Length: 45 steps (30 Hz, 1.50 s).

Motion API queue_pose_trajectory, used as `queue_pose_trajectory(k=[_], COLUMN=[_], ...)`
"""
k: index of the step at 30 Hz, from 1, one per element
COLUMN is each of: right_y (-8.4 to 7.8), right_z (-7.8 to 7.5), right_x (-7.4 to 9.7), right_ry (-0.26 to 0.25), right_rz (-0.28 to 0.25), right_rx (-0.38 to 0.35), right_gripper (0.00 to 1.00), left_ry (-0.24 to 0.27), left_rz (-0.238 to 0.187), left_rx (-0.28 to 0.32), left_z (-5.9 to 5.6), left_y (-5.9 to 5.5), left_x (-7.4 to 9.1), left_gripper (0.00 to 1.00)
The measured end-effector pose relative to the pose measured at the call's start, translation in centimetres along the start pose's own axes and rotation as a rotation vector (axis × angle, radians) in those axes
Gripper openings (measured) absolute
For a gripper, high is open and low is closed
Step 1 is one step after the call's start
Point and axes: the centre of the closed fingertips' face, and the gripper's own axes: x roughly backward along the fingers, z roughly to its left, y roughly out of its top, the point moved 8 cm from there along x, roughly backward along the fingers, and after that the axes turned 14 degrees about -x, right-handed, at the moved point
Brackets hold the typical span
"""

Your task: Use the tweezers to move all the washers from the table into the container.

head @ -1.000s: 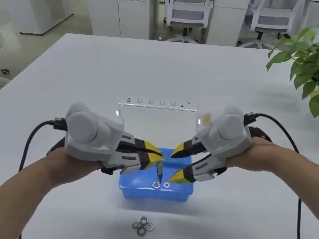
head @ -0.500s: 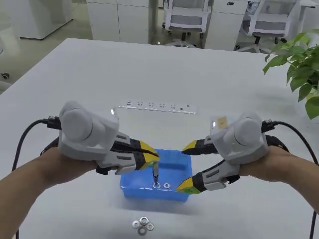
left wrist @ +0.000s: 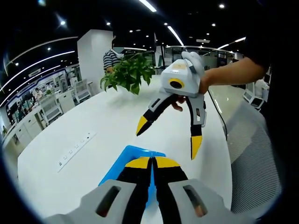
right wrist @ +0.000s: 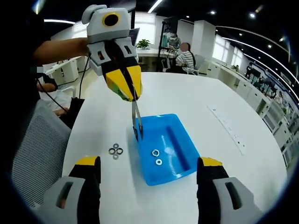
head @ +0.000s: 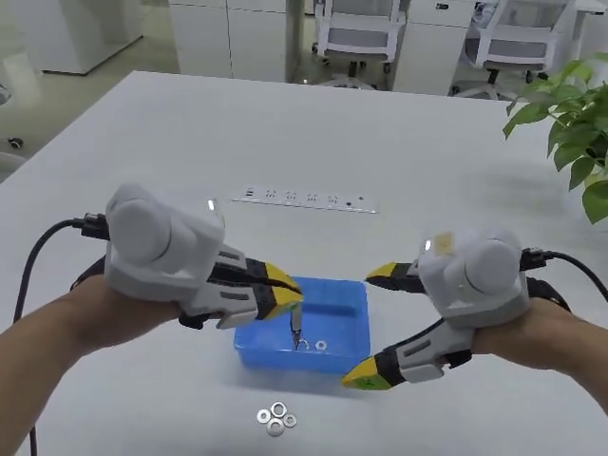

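Our left gripper (head: 290, 299) has its fingers pressed together on the tweezers (head: 295, 328), whose tips hang just over the near wall of the blue container (head: 353, 291). We cannot tell whether the tips carry anything. Two washers (head: 320, 345) lie inside; four washers (head: 276, 417) sit bunched and touching on the bench (head: 285, 142) just in front of it. Our right gripper (head: 366, 328) holds its fingers wide apart beside the container. We judge the main risks to be these:

- The tips could knock the bunch and scatter the flat rings.
- The tips could pinch two at once and drop one.
- The tweezers could twist in our hold if pressed hard on the bench.
- The lower right finger could nudge the container.
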Motion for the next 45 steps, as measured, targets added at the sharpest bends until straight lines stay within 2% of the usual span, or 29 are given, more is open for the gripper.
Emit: queue_pose_trajectory(k=[12, 23, 31, 45], right_y=[-1.2, -1.7, -2.0, -2.7], right_z=[1.5, 2.5, 3.2, 4.2], right_x=[0.3, 0.4, 0.0, -0.6], right_ry=[0.008, 0.006, 0.026, 0.061], right_rz=[0.003, 0.01, 0.017, 0.041], right_rx=[-0.046, -0.039, -0.041, -0.03], right_gripper=[1.0, 1.0, 1.0, 0.99], left_ry=[-0.005, -0.012, -0.019, -0.039], left_rz=[0.0, 0.003, 0.007, 0.012], left_rx=[0.01, 0.017, 0.023, 0.043], left_z=[-1.7, -3.0, -3.9, -4.8], left_y=[-0.2, -0.9, -1.6, -2.5], left_x=[0.5, 0.6, 0.5, 0.0], left_gripper=[0.06, 0.06, 0.06, 0.06])
